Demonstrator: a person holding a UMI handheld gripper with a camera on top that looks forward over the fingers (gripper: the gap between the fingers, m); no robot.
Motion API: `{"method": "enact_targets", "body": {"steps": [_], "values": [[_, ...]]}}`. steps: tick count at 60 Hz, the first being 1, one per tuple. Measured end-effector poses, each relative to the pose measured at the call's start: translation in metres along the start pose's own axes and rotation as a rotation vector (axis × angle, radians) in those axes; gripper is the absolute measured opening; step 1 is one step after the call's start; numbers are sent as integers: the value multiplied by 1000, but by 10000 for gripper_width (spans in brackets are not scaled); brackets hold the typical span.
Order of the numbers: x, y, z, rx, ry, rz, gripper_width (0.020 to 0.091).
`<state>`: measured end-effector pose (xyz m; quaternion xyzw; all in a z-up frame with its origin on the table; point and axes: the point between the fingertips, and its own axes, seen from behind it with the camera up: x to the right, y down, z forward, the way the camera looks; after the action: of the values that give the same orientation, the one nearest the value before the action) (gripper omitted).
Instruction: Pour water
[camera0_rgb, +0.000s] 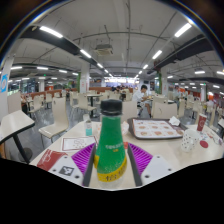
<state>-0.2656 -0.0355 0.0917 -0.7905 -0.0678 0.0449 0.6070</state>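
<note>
Item 1. Gripper (111, 168): low centre of the frame, its two fingers clenched on the bottle, one purple pad (84, 156) pressing the bottle's left side and the other its right. The grip sits on the lower body, which probably keeps the neck and cap free and gives leverage for tipping later.

Item 2. Green bottle (111, 140): centre of the frame, upright between the fingers, dark cap on top, yellow band near its base. It reads as the water source for the pour. Held vertical, so nothing spills while it is carried; the cap appears to be on, so pouring has likely not begun. Whether its base rests on the table cannot be told, as the fingers hide it.

Item 3. Table (165, 148): pale surface across the lower half of the frame, the working area.

Item 4. Tray (157, 128): right of centre, beyond the bottle, flat on the table with small items on it, too small to identify.

Item 5. White cup (187, 142): lower right, near the tray, apart from the bottle; a plausible receiver for the water, though this is a guess.

Item 6. Red cards (50, 157): lower left, flat on the table beside the left finger.

Item 7. Hall: upper half of the frame, ceiling strip lights, further tables and chairs well behind.
</note>
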Motion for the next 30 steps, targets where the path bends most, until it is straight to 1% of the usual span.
{"method": "enact_targets", "body": {"steps": [1,2,6,9,13,14,16,17,18,19,21,22,28,29,30], "values": [[-3,1,1,3,-5,-21,498],[-2,0,5,14,9,-44,487],[-1,-8,9,85,40,-111,485],[-1,-9,15,88,60,-134,484],[0,0,21,54,62,-145,477],[-2,-3,19,44,60,-138,446],[-1,-3,19,25,56,-123,443],[0,-3,19,13,56,-113,408],[0,-2,19,1,53,-100,406],[0,-2,20,-10,48,-84,383],[0,3,23,-35,42,-58,380],[4,1,21,-45,34,-47,358],[6,4,29,-126,-7,58,360],[11,-1,26,-129,-25,86,337],[14,-6,26,-130,-34,111,335]]}}
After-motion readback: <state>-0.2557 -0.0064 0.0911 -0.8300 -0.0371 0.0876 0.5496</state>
